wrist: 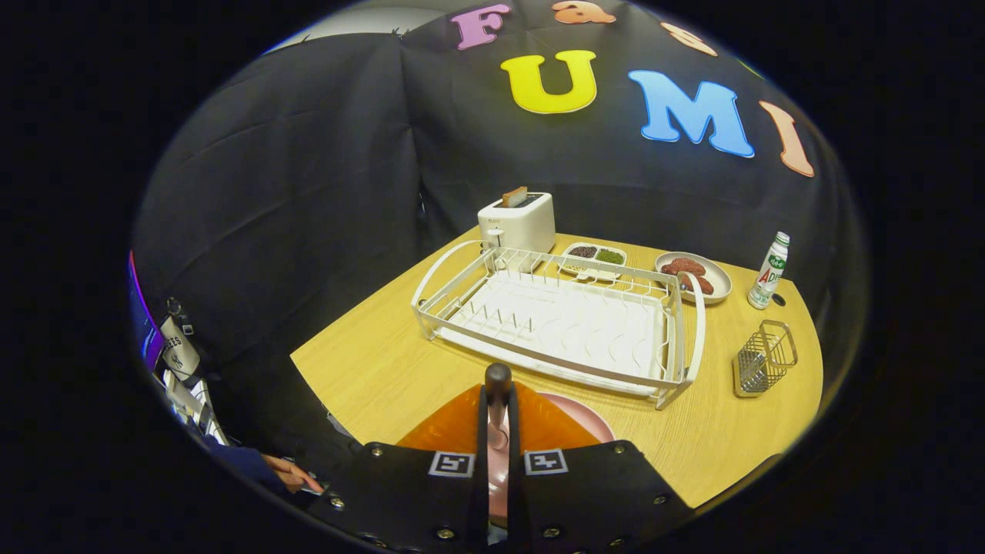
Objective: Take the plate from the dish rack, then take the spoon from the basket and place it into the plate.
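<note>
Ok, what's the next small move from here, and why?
Probably lower a little and open the fingers. The gripper looks shut on the dark-tipped spoon, which sits over the round pink plate. That plate is already out of the white wire dish rack and lies on the light wooden table.

Dish rack mid-table, toaster behind it, basket right.
</note>
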`<state>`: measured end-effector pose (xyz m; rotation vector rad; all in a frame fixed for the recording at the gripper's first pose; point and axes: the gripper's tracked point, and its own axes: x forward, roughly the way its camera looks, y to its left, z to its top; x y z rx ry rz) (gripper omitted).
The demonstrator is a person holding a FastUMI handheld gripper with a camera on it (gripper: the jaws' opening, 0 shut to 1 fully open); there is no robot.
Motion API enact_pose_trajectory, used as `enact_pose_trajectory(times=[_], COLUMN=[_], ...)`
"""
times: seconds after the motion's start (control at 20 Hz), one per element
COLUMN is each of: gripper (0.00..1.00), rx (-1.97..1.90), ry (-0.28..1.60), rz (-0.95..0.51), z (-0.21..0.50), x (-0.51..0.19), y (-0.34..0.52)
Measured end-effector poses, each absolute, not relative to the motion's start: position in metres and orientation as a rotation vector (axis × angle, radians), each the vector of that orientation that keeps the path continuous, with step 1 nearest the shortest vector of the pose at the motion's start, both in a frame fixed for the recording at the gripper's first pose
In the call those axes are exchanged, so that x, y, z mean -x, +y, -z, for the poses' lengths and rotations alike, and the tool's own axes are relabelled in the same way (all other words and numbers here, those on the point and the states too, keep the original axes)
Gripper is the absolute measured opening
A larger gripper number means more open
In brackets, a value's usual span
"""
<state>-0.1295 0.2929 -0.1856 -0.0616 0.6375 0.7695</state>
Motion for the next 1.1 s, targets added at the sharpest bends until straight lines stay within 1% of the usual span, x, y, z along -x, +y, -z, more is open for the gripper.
enact_pose_trajectory(times=[0.05, 0.35, 0.45, 0.6, 1.1], gripper=[0.12, 0.12, 0.14, 0.15, 0.15], rx=[0.073, 0.07, 0.071, 0.069, 0.09], ry=[0.635, 0.625, 0.604, 0.588, 0.555], rz=[-0.771, -0.771, -0.762, -0.762, -0.748], z=[0.182, 0.186, 0.176, 0.175, 0.164], x=[0.131, 0.134, 0.129, 0.128, 0.128], y=[0.293, 0.295, 0.294, 0.292, 0.272])
